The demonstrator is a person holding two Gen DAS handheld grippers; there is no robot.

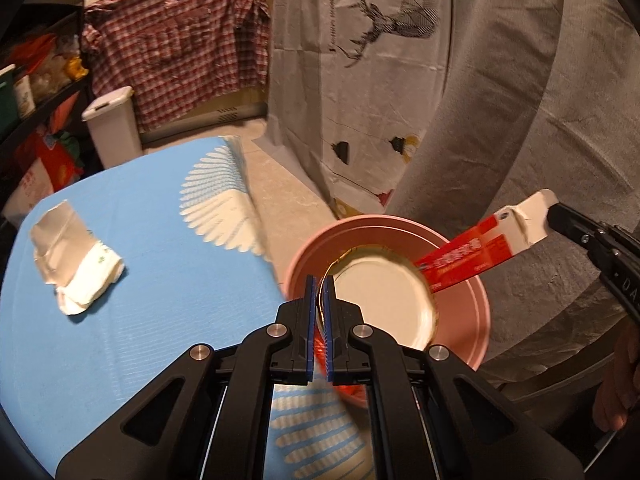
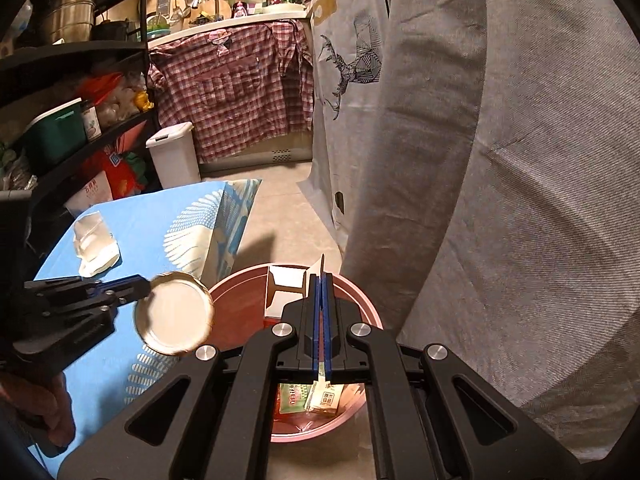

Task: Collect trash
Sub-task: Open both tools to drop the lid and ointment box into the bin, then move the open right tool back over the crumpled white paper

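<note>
Two hand-held grippers in play, both over the pink bin [image 1: 476, 292]. My left hand-held gripper [image 1: 319, 304] has its blue pads pinched tight on the rim of a round jar lid [image 1: 384, 304], gold at the edge and white inside. From the right wrist camera I see that lid [image 2: 174, 312] held out just left of the bin [image 2: 240, 308], hanging above the edge of the desk rather than inside the bin mouth, with the left hand-held gripper [image 2: 146, 288] gripping its upper-left rim.

My right hand-held gripper [image 2: 321, 312] is clamped on a thin flap of a red-and-white carton [image 2: 286, 284], fingers pressed together with only the cardboard between them. In the left wrist view the same carton [image 1: 480, 252] slants down, its red end dipping below the bin's rim while the white end stays up in the right hand-held gripper [image 1: 550, 216].

Down in the bin I can make out a green packet [image 2: 294, 398] and a pale packet [image 2: 326, 400] beside it, lying on the bottom.

On the blue desk [image 1: 140, 280], well away from the bin, one crumpled white wrapper [image 1: 74, 256] lies flat, nothing touching it. Behind the desk a white lidded bin [image 1: 114, 128] stands on the floor in front of a red checked shirt [image 1: 180, 44].
</note>
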